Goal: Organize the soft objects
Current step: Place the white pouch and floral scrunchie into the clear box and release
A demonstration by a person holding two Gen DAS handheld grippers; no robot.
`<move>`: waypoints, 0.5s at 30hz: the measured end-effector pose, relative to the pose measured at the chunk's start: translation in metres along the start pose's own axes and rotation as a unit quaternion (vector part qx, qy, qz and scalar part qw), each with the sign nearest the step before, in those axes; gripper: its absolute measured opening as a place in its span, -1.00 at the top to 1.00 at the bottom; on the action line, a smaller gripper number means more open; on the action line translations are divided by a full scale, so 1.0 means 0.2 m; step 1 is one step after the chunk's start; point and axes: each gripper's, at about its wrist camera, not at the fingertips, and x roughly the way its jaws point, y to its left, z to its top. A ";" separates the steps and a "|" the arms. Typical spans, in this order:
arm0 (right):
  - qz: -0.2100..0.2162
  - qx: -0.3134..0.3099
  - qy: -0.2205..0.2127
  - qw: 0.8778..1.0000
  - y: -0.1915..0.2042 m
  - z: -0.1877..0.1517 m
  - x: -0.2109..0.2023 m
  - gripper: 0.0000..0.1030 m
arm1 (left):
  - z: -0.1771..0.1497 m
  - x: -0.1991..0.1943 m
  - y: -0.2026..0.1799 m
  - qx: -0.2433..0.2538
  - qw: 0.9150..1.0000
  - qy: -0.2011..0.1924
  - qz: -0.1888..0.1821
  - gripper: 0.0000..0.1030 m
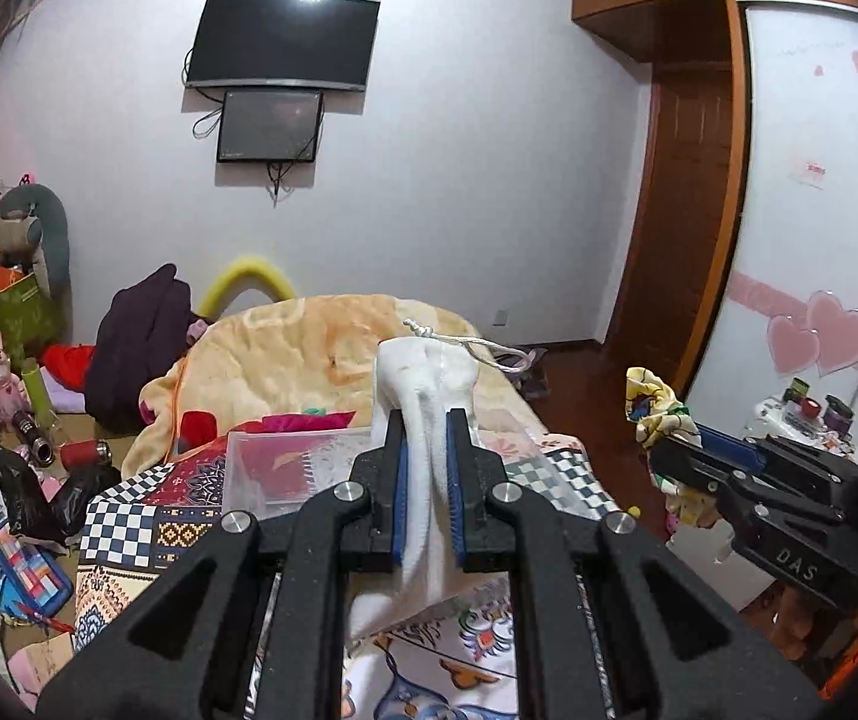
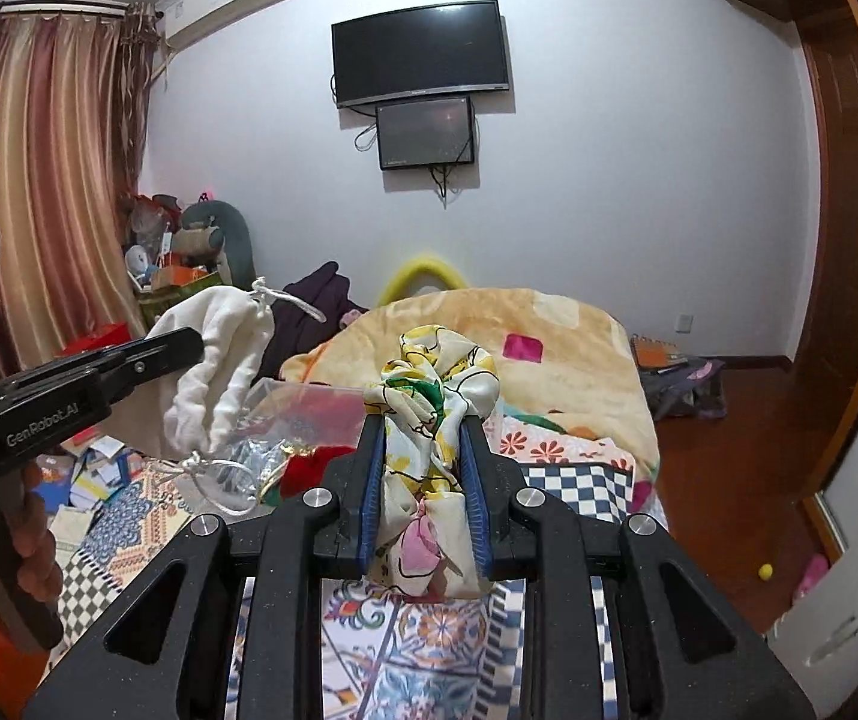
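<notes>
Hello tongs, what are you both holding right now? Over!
Left tongs shut on white drawstring pouch. Right tongs shut on floral scarf. Both held above bed; clear plastic box below, nothing blocking.

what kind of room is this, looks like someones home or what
Most likely a lived-in bedroom at home: a bed with a peach blanket, a wall-mounted TV, and a wardrobe door with heart stickers. Curtains and floor clutter fit that too.

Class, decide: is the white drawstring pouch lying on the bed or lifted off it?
Lifted. The left gripper is shut on the white drawstring pouch, which hangs in the air above the bed.
</notes>
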 end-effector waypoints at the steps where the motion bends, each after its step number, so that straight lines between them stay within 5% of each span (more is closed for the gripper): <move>1: 0.002 0.001 0.004 1.000 0.00 0.00 0.02 0.57 | -0.01 0.02 0.00 0.001 1.000 0.002 0.003 0.79; 15: -0.008 -0.014 0.071 0.997 0.02 -0.06 0.31 0.57 | -0.15 0.38 0.04 0.004 0.997 0.075 0.031 0.79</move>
